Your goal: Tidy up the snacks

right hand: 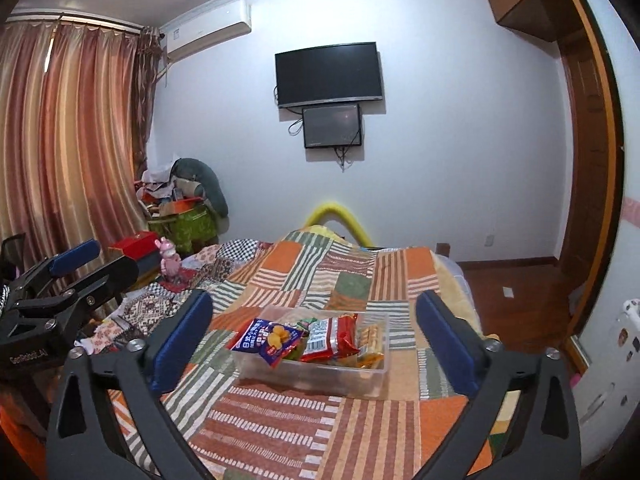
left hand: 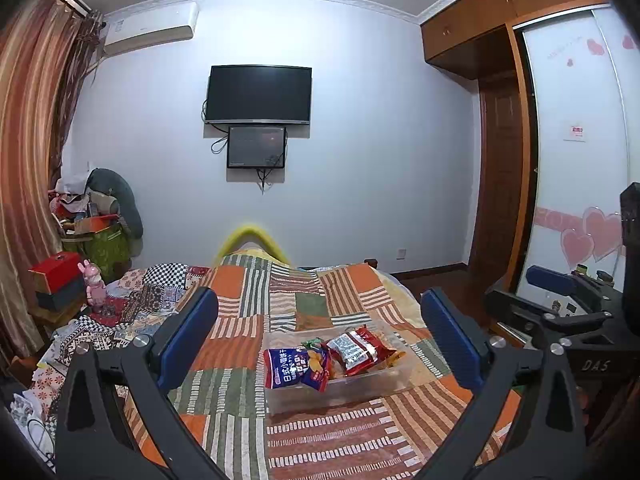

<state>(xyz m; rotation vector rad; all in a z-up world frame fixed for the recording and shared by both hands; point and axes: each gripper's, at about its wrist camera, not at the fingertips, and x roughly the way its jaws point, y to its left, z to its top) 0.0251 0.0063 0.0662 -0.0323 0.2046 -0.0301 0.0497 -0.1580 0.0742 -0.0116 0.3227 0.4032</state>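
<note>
A clear plastic bin point(left hand: 360, 394) point(right hand: 360, 378) sits on the patchwork bedspread point(left hand: 248, 364) point(right hand: 280, 432). It holds a blue snack bag point(left hand: 294, 366) point(right hand: 268, 338) leaning over its left rim, a red snack bag point(left hand: 358, 348) point(right hand: 330, 336), a green packet point(left hand: 314, 344) under them and yellow biscuits point(right hand: 372, 340) at its right end. My left gripper point(left hand: 320, 340) is open and empty, held above the bed short of the bin. My right gripper point(right hand: 314, 336) is open and empty, also short of the bin. Each gripper shows at the side of the other's view point(left hand: 568, 304) point(right hand: 76, 276).
A pink rabbit toy point(left hand: 94, 288) point(right hand: 170, 260), a red box point(left hand: 56, 266) and a cluttered green bag point(left hand: 104, 244) stand left of the bed by the curtain. A wardrobe point(left hand: 572, 160) and wood floor point(right hand: 516, 300) are on the right. A TV point(left hand: 258, 94) hangs ahead.
</note>
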